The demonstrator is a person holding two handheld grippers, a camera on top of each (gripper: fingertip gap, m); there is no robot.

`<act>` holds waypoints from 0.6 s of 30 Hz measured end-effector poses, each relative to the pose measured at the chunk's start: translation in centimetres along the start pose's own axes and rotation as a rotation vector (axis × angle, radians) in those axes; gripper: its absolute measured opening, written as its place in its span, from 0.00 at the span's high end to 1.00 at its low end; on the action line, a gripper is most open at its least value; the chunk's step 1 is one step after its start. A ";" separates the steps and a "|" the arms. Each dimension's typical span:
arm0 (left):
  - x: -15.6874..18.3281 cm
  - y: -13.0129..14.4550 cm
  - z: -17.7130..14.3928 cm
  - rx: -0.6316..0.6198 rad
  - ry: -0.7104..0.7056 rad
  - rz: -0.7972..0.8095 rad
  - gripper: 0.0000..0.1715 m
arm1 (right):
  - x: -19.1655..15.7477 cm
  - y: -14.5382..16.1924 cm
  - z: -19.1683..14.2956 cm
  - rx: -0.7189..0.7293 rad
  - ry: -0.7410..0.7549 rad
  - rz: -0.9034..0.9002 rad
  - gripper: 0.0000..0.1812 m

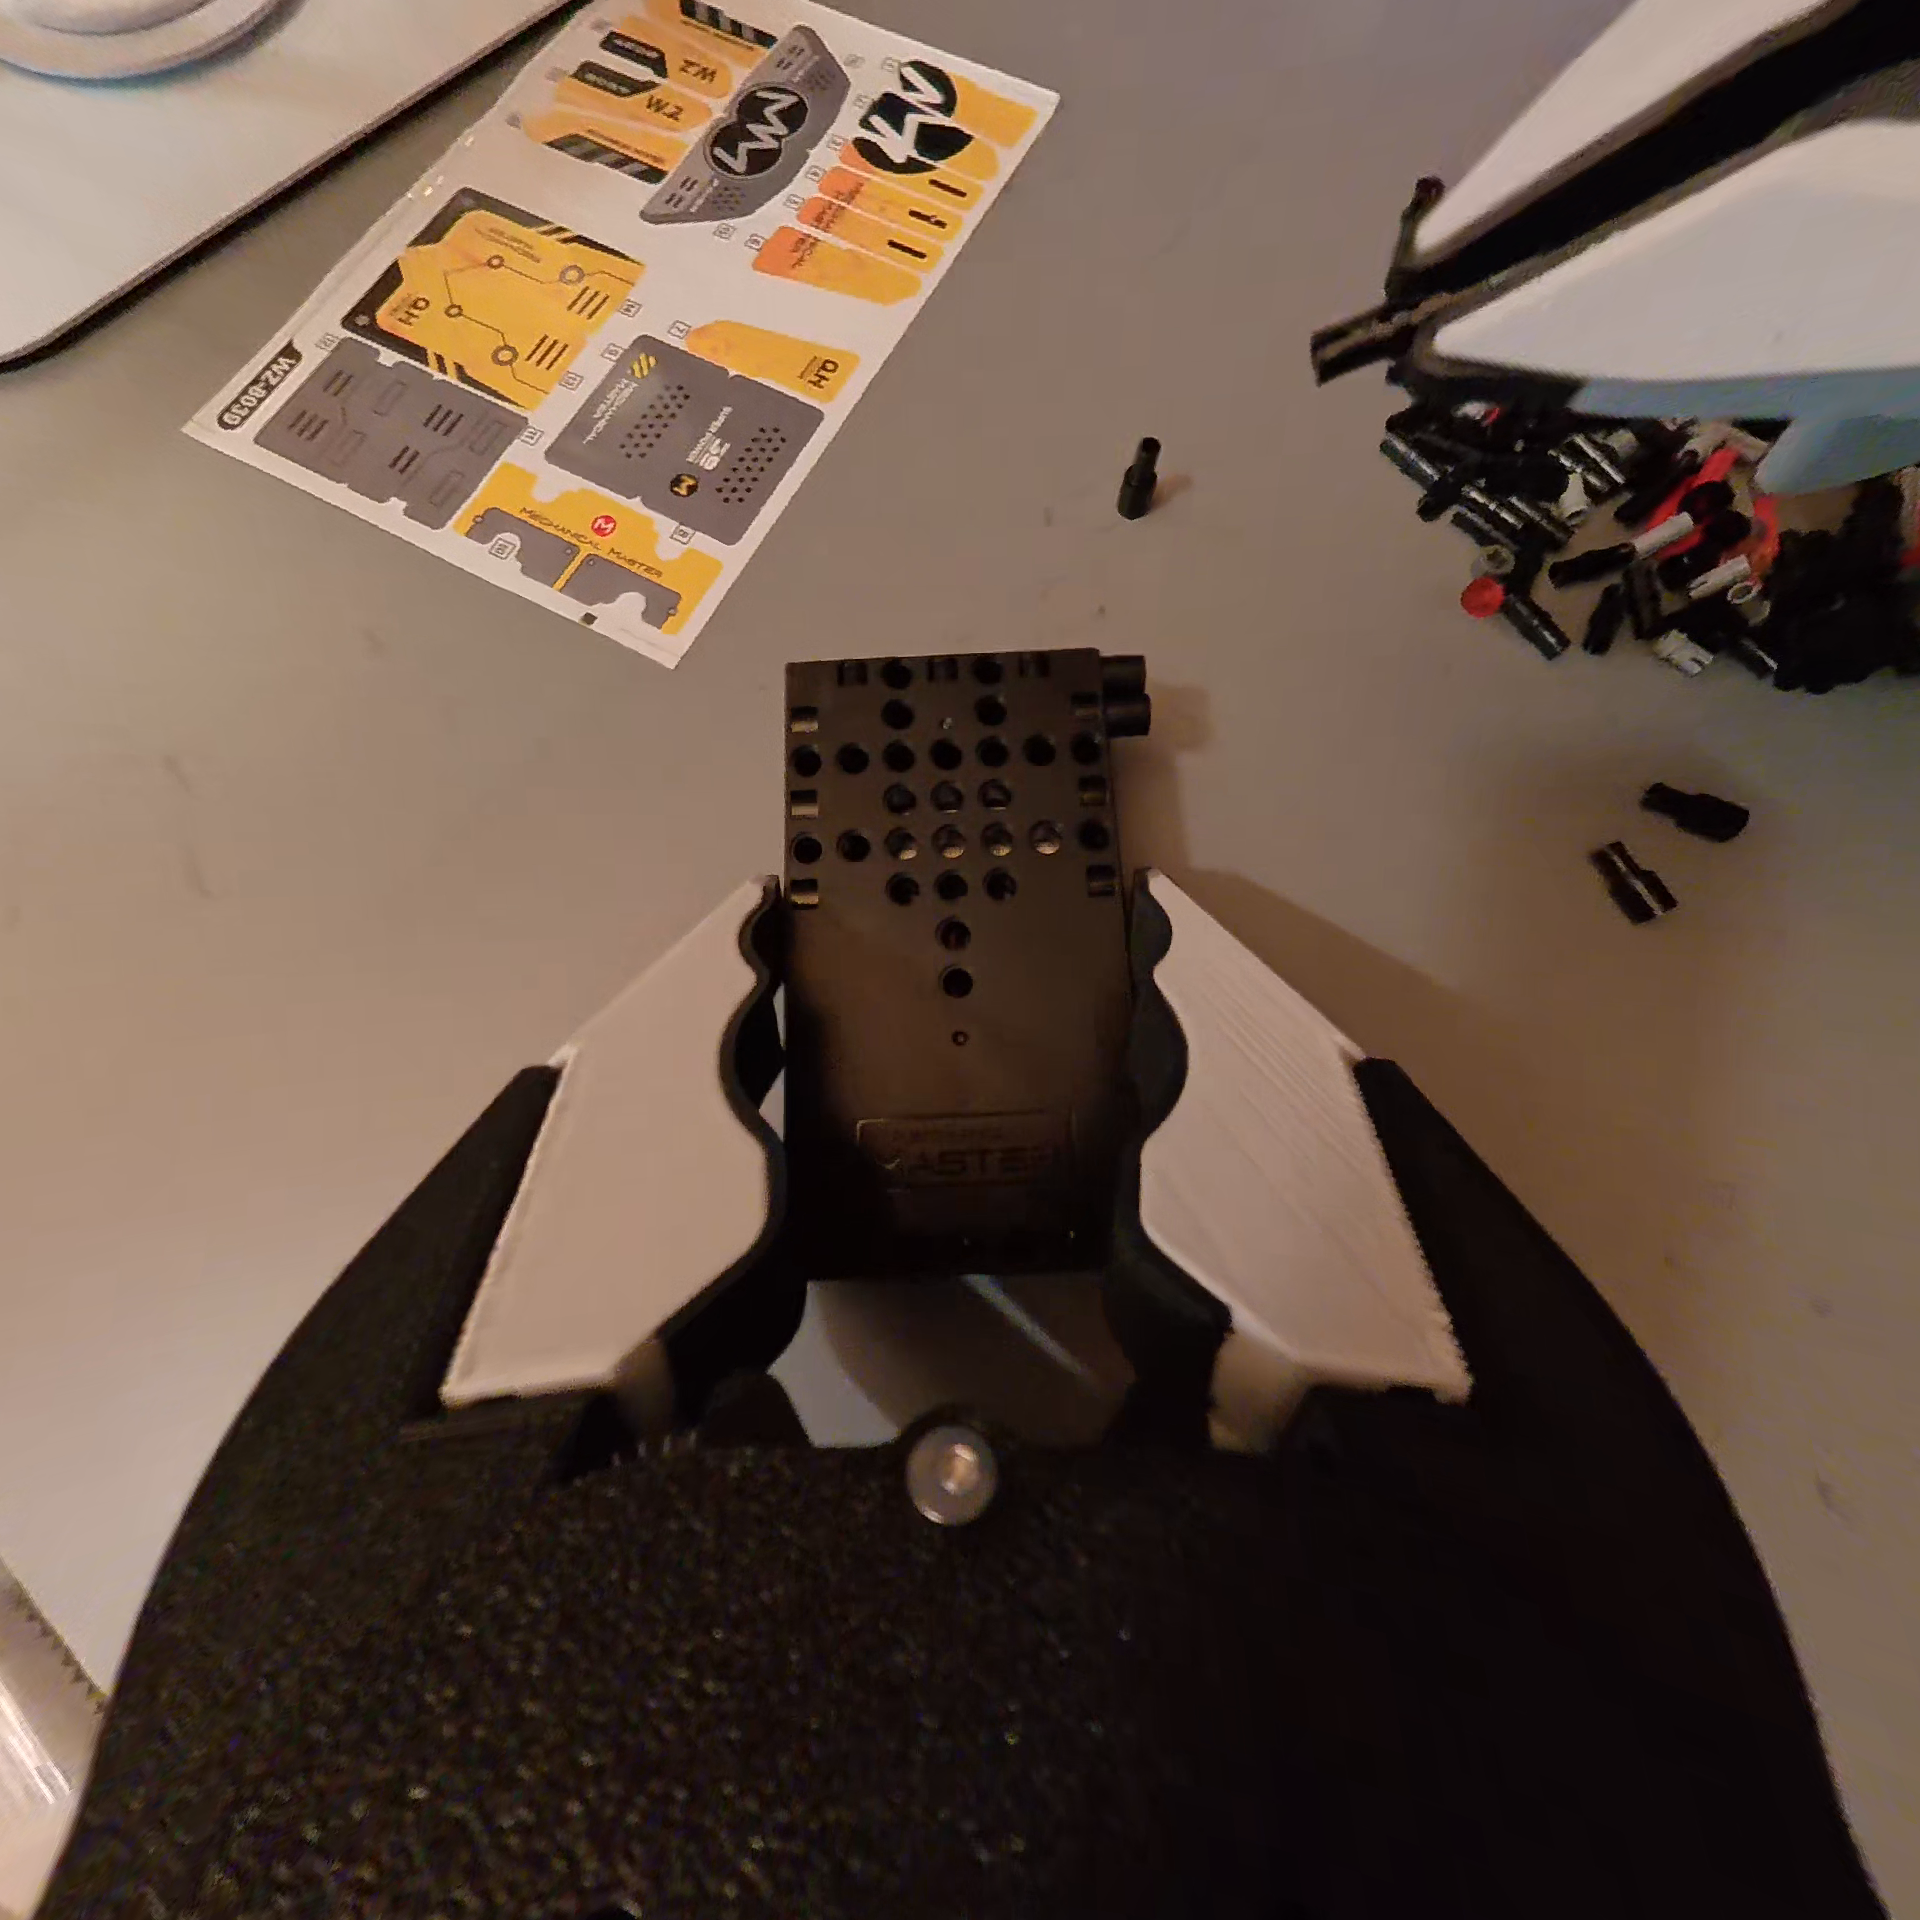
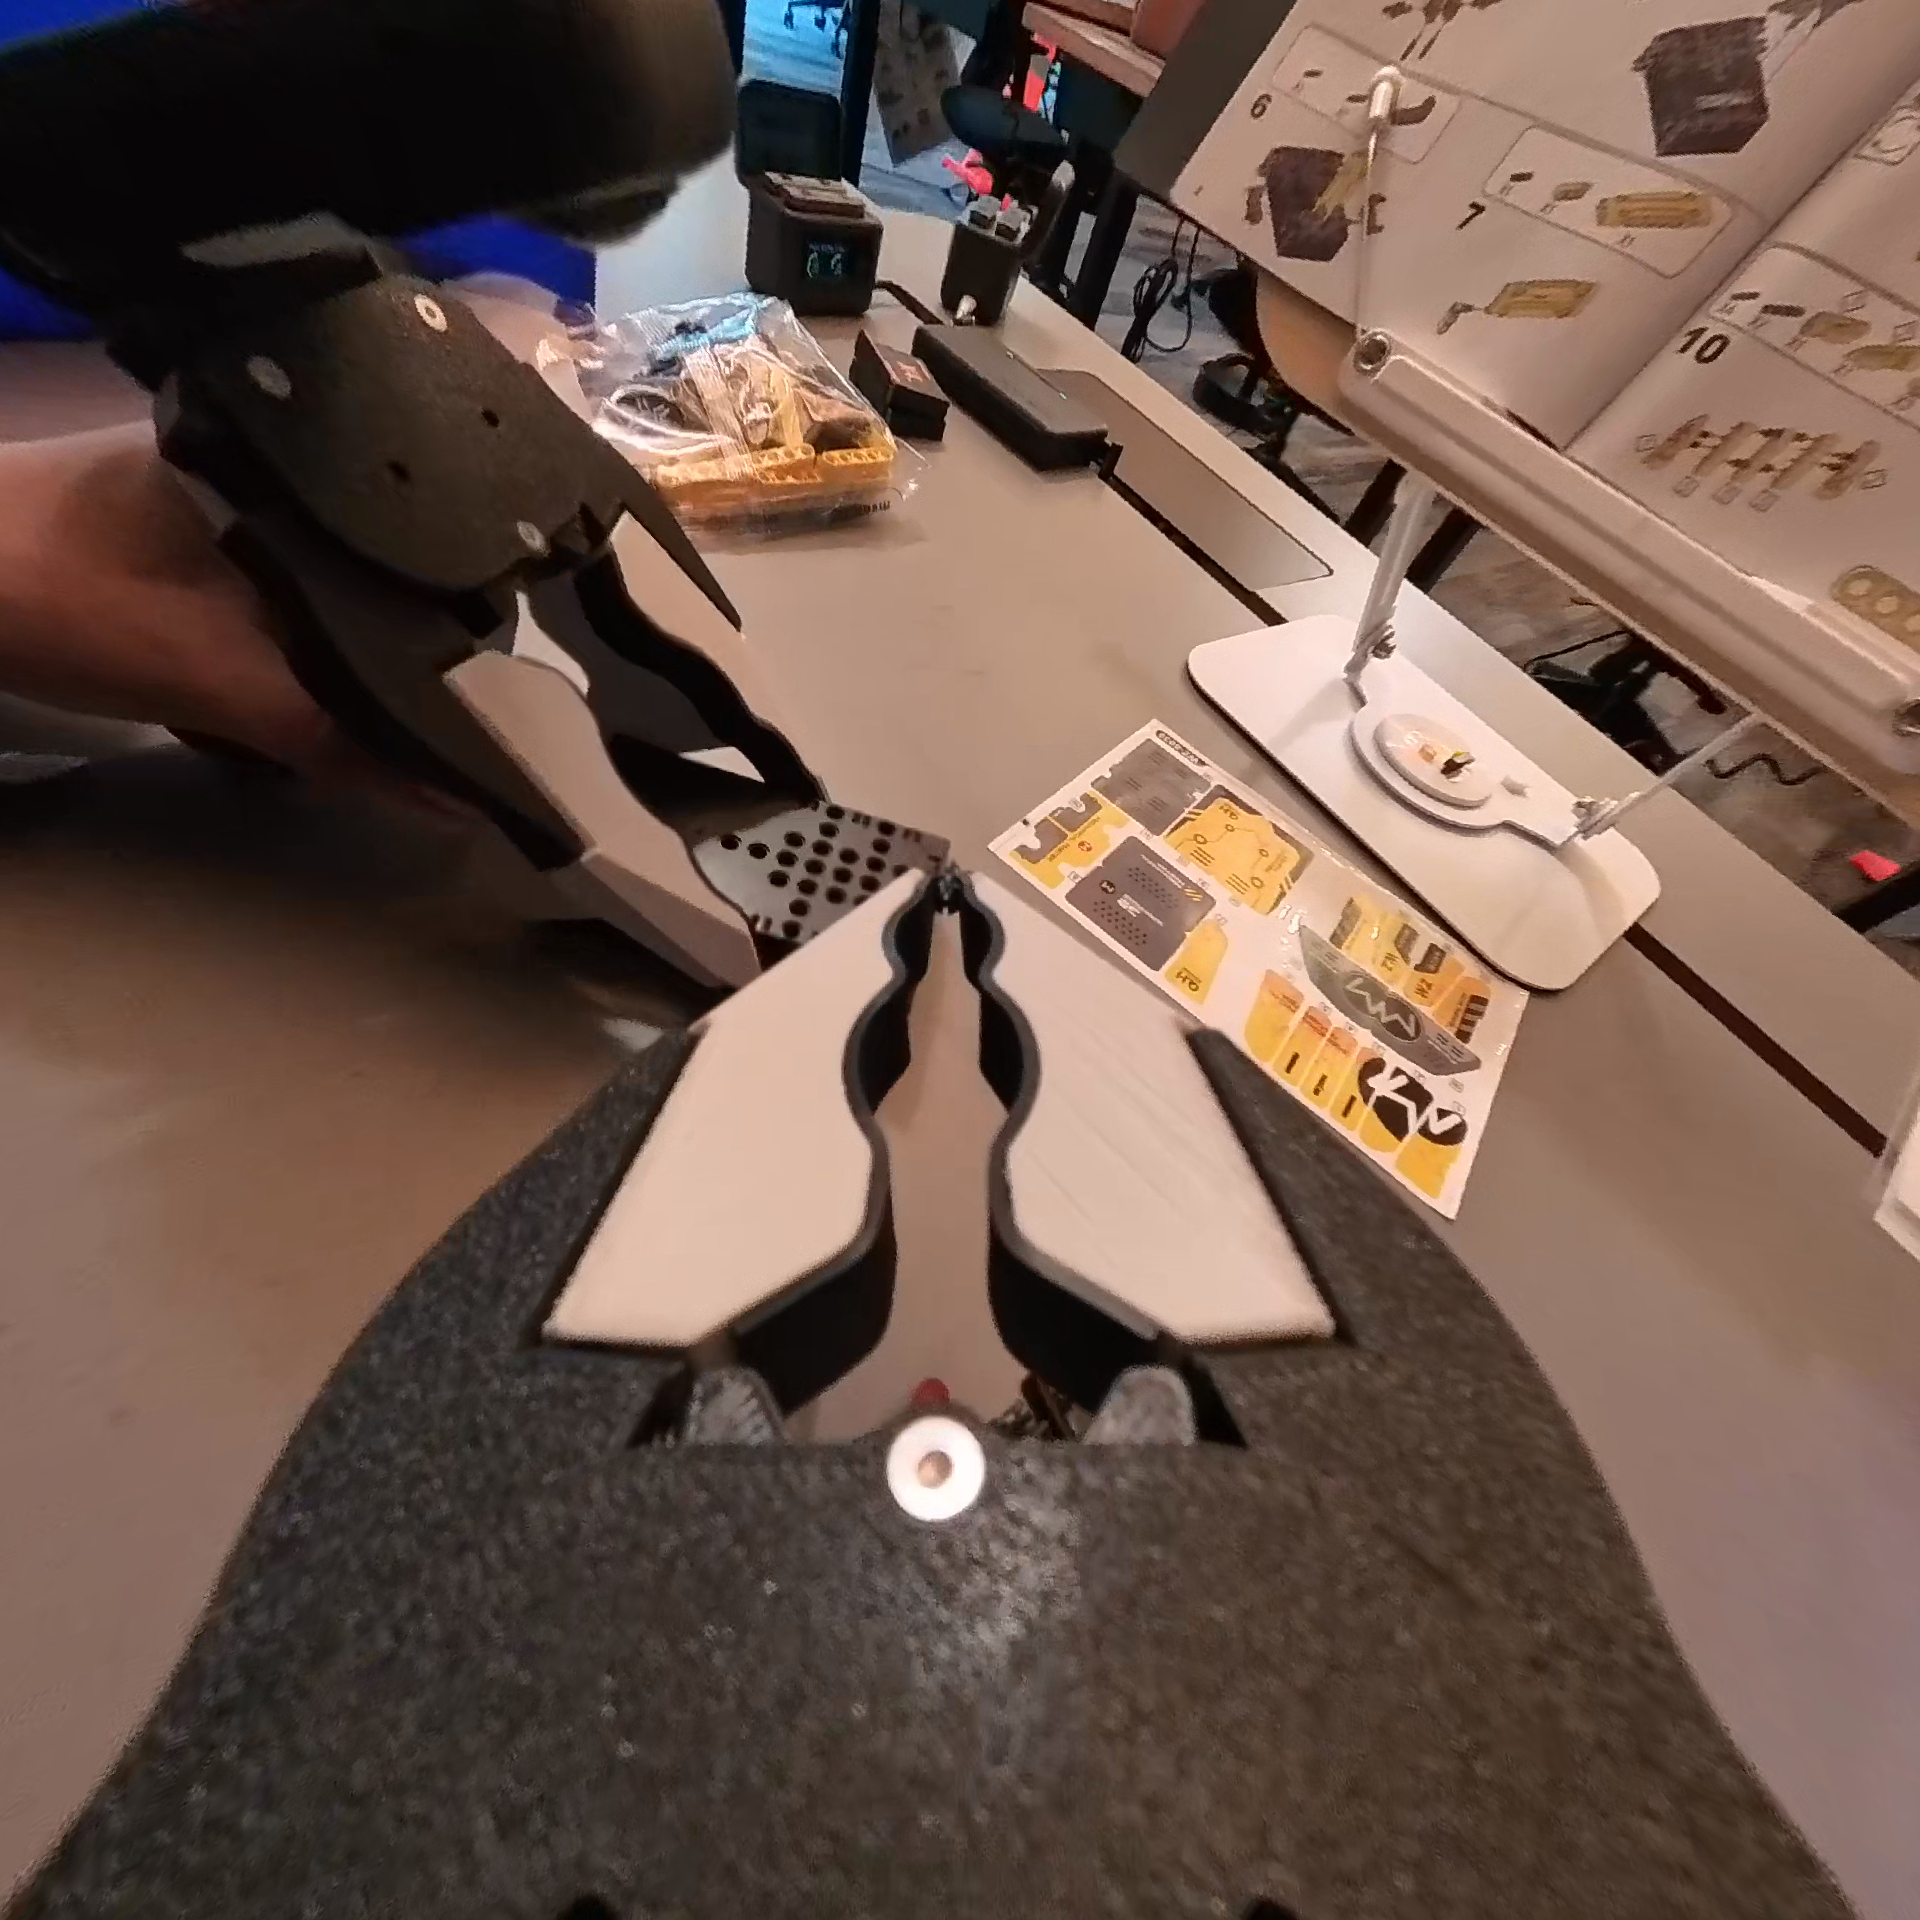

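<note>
Left gripper (image 1: 956,894), white fingers with black wavy pads, clenched on a flat black plastic box pierced with rows of round holes (image 1: 951,935); the box lies lengthwise between the fingers, its perforated end projecting beyond the tips over the grey tabletop (image 1: 312,831), with two short black pegs (image 1: 1124,696) set in its far right corner. Ahead and to the left of the fingers lies a white sticker sheet printed in yellow, grey and orange (image 1: 623,322); ahead and slightly right stands a single small black connector pin (image 1: 1140,478); to the right lie two more loose black pins (image 1: 1662,852), and farther right a heap of small black, grey and red pins (image 1: 1662,551). Right gripper (image 2: 951,902), of the same build, fingers drawn nearly together with the tips pinching a tiny dark piece (image 2: 949,891) whose kind cannot be told; these tips sit just beside the far corner of the perforated box. To the right of the right fingers lies the sticker sheet, and beyond it a white stand with a flat base (image 2: 1558,914) carrying an open instruction booklet (image 2: 1610,229). Far ahead lies a clear bag of yellow and black bricks (image 2: 748,405).
</note>
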State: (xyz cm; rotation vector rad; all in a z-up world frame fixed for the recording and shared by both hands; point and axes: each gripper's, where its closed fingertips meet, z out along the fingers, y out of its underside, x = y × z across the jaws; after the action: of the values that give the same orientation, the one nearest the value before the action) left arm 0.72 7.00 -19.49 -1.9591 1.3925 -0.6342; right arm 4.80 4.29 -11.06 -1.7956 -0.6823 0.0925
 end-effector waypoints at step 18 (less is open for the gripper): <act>2.5 -1.4 -1.9 0.098 0.557 -0.534 0.62 | -1.1 2.5 1.0 -0.138 -0.034 -0.063 0.97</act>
State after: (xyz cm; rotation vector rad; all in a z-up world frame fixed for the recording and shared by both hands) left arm 1.12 4.50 -17.11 -2.1759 1.0833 -1.5579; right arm 4.48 4.14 -14.01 -1.9065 -0.7850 0.0340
